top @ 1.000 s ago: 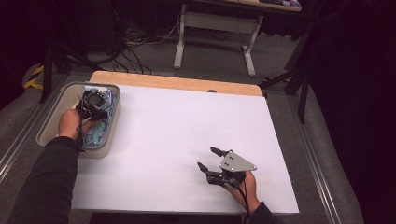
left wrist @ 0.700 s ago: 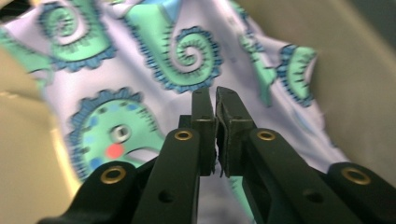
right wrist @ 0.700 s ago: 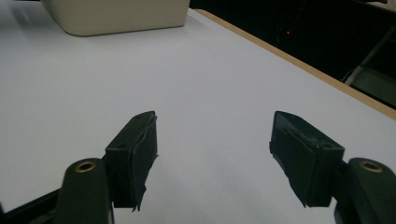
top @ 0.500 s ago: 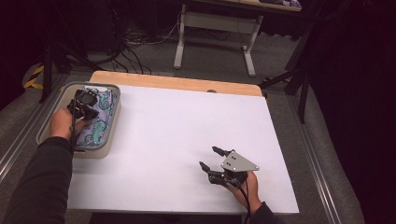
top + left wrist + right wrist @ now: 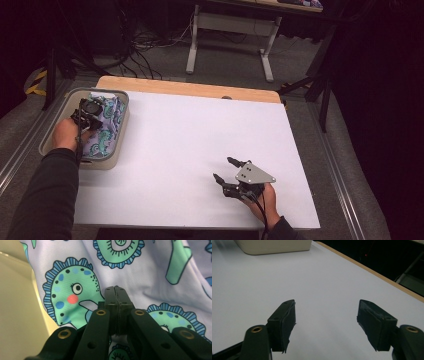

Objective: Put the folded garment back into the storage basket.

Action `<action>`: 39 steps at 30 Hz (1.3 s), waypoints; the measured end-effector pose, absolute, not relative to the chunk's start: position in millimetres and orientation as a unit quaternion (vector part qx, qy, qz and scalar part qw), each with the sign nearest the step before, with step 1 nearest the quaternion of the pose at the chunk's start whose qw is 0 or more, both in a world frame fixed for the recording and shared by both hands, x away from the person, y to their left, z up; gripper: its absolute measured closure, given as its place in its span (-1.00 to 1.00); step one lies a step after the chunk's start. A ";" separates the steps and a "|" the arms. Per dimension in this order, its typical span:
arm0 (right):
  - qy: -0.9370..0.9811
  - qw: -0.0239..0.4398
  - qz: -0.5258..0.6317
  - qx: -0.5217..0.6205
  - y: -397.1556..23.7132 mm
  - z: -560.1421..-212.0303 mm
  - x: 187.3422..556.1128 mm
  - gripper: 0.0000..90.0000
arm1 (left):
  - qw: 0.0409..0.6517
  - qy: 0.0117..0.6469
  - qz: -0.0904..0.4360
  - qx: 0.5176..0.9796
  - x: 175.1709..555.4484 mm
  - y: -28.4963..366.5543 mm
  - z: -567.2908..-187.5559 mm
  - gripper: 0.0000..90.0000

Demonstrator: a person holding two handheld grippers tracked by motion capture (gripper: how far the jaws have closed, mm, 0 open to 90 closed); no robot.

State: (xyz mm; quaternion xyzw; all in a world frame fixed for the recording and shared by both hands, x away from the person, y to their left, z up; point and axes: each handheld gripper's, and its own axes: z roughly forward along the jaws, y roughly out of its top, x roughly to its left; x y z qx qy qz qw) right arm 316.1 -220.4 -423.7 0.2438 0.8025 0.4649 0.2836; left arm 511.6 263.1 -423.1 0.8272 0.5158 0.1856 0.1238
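Observation:
A pale lilac cloth [image 5: 109, 125] printed with green and blue sea creatures lies bunched in a beige bin [image 5: 107, 162] at the table's left edge. My left gripper [image 5: 90, 111] reaches down into that bin. In the left gripper view its jaws have just closed further, and the left gripper [image 5: 115, 290] now stands shut with its tips right at the cloth [image 5: 155, 270]. I cannot tell if a fold is pinched between the pads. My right gripper [image 5: 223, 168] rests low over the white table near the front right. It is open, and the right gripper [image 5: 325, 315] has nothing between its fingers.
The white tabletop [image 5: 200, 130] has a wooden strip [image 5: 190, 89] along its far edge. The bin [image 5: 274, 246] appears far off in the right gripper view. Cables and a white desk frame [image 5: 230, 30] stand on the floor beyond the table.
My left hand has shifted slightly to the left inside the bin. The right gripper has stayed in place.

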 end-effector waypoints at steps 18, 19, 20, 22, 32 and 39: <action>0.796 0.296 0.465 0.250 -228.2 -418.8 315.8 -0.31 | 0.161 0.512 0.230 0.812 500.3 264.3 -404.5 0.99; 0.795 0.297 0.465 0.252 -228.9 -418.3 315.5 -0.31 | 0.164 0.509 0.234 0.812 499.4 264.4 -403.1 0.99; 0.796 0.297 0.464 0.251 -230.0 -417.7 315.2 -0.31 | 0.168 0.508 0.237 0.811 497.7 263.7 -401.4 0.99; 0.794 0.299 0.466 0.252 -231.4 -417.1 314.8 -0.31 | 0.174 0.506 0.242 0.810 495.2 262.8 -399.3 0.99; 0.787 0.317 0.462 0.259 -236.4 -416.9 313.4 -0.29 | 0.208 0.488 0.261 0.807 481.9 257.6 -394.4 0.97; 0.787 0.310 0.467 0.257 -235.5 -417.6 313.2 -0.31 | 0.233 0.478 0.277 0.800 472.5 254.7 -388.8 0.95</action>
